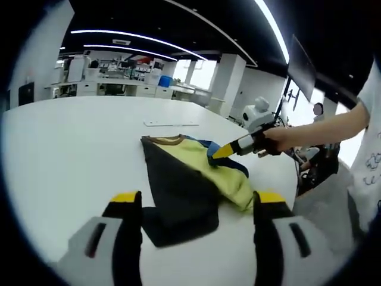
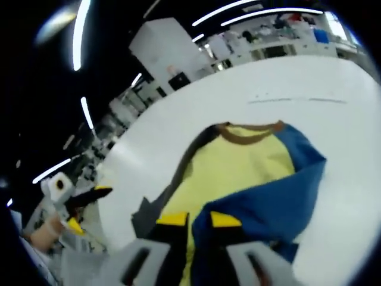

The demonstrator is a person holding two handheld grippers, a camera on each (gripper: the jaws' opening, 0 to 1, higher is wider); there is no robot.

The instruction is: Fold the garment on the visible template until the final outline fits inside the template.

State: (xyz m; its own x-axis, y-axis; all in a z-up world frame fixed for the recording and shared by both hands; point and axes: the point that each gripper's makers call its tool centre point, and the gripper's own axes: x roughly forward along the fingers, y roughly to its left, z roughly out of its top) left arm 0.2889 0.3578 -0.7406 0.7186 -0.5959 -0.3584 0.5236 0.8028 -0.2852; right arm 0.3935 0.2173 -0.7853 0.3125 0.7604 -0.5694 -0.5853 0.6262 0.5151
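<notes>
Your right tool (image 1: 221, 151), clamped on the shirt's (image 1: 189, 179) blue sleeve (image 2: 268, 202), left tool (image 1: 196, 199) open above the tabletop (image 1: 71, 137): a slipped pinch would undo 1 fold.

My left camera sits low over the white bench (image 1: 71, 155), level, facing the shirt (image 1: 184, 185) from a little way back, with the office beyond. My right camera hangs close above the same shirt (image 2: 244, 167), rolled so the bench (image 2: 333, 95) slants. Both share the shirt and bench; each catches the other tongs (image 1: 221, 151) (image 2: 83, 208).
</notes>
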